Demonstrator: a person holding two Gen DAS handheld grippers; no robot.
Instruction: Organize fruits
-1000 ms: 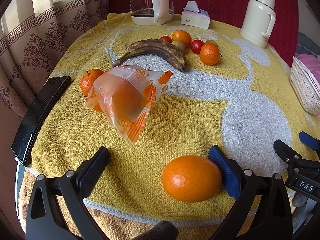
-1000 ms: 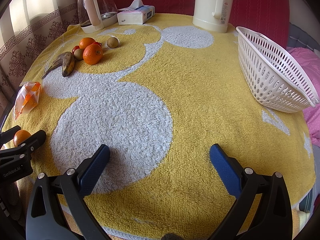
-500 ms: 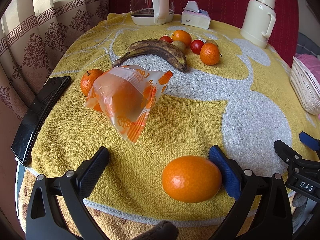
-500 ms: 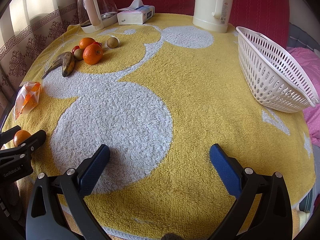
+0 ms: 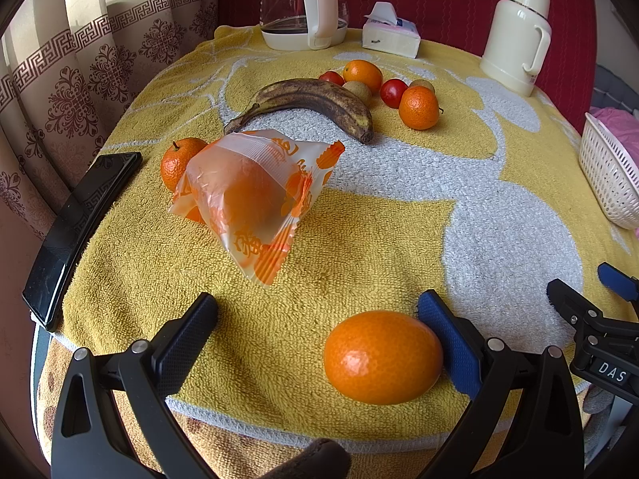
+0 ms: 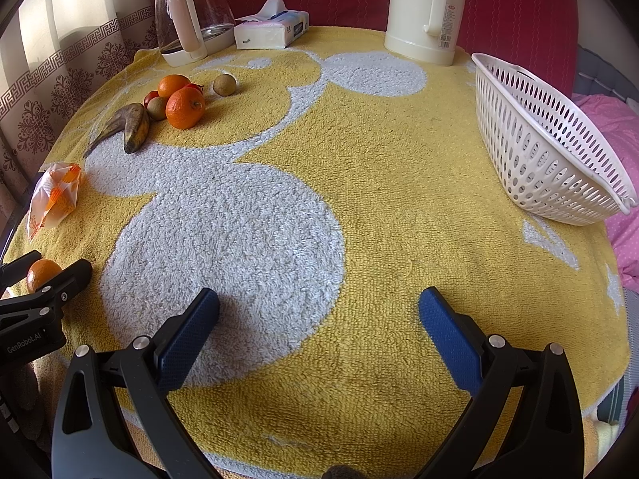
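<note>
Near the bench's front edge, left gripper [image 5: 317,333] jaws spread around a loose orange [image 5: 382,357], touching only its right side, likely lined up to pinch; right gripper [image 6: 318,329] spread, empty, facing the far-right basket [image 6: 547,151].

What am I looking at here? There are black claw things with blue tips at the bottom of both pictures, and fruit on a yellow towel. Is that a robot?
No robot arm: a person holds a pair of tongs in each hand, and each pair carries a wide-angle camera looking forward along its two fingers. One picture comes from the left tongs, the other from the right tongs. Both stand open and hold nothing. An orange lies on the yellow towel between the left fingers, against the blue pad. Farther off lie a bagged orange, a brown banana, more small fruit, a kettle, a tissue box and a flask. The white basket on the right looks empty.
</note>
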